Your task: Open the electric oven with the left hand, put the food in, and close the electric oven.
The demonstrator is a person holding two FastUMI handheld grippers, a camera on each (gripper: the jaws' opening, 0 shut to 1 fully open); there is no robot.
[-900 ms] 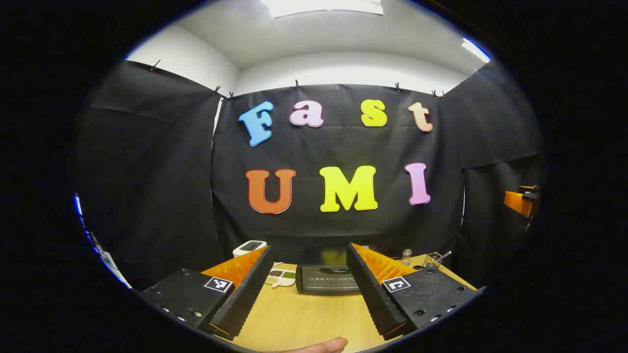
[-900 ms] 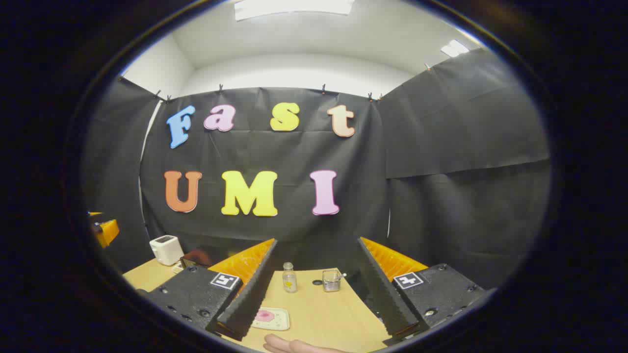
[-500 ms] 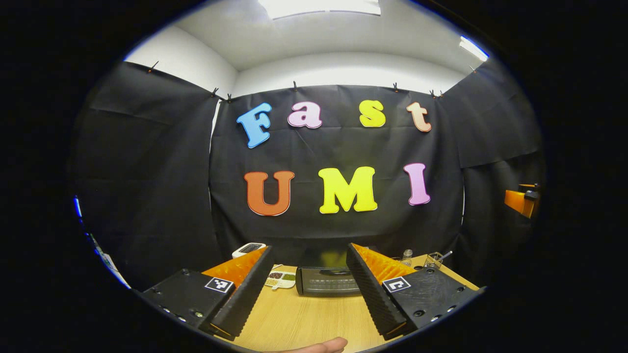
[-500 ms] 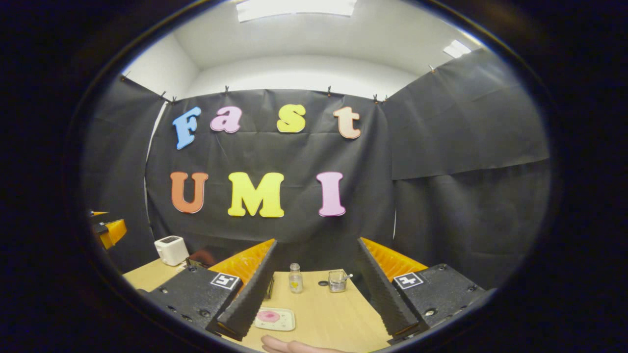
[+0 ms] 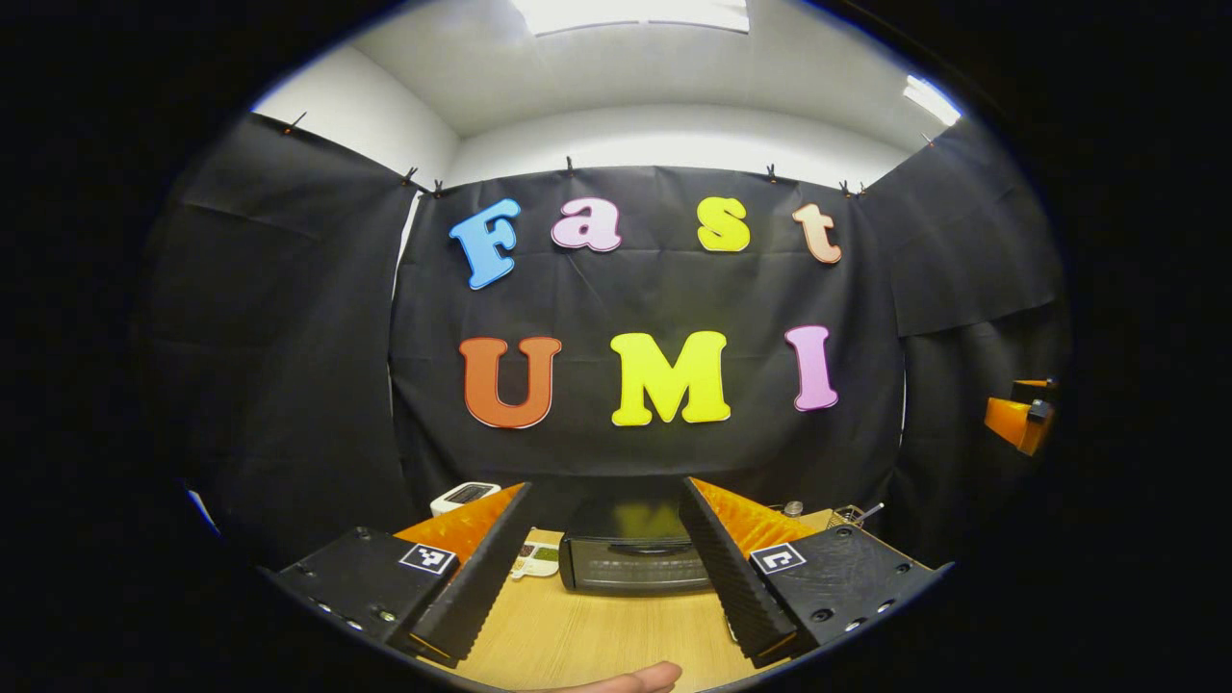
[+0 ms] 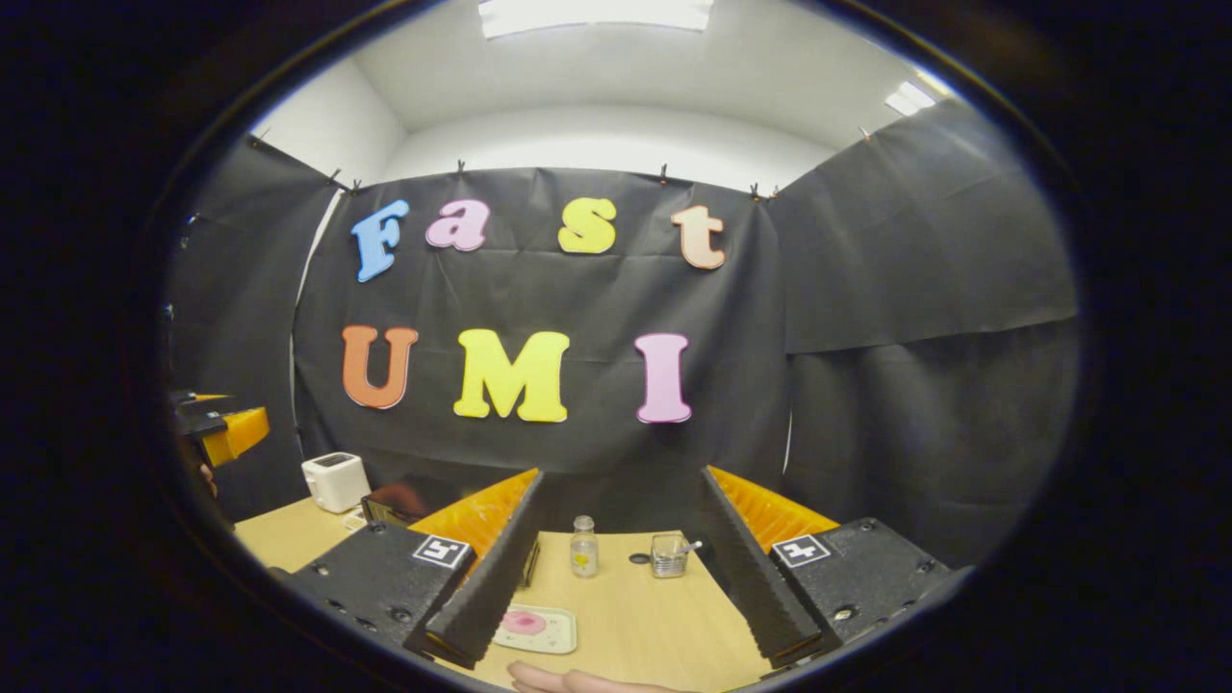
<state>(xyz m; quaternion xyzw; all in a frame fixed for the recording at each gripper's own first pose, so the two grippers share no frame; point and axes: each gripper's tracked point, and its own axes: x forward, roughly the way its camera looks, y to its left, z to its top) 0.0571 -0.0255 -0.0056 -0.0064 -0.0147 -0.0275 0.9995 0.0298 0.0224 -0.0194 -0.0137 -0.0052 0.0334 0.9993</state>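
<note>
**Entry: oven shut, food on the table, both grippers empty**

Left gripper view. Your left gripper is held level above the light wooden table, jaws spread wide and grasping nothing. Framed between its fingers sits the small black electric oven, door closed, well ahead of the tips. A white plate with small portions of food lies just beside the oven's left end; a white boxy appliance stands behind it. A fingertip shows at the bottom edge.

Right gripper view. Your right gripper also hovers level and released, holding nothing. Below its fingers lies a pale rectangular tray bearing a pink piece of food (I take this for the item to load). Farther off stand a small clear glass bottle and a clear glass cup with a utensil.

Progress, by my judgement: nothing is done yet. Opening, loading and closing all remain; your left gripper must first close the distance to the door's handle.
</note>
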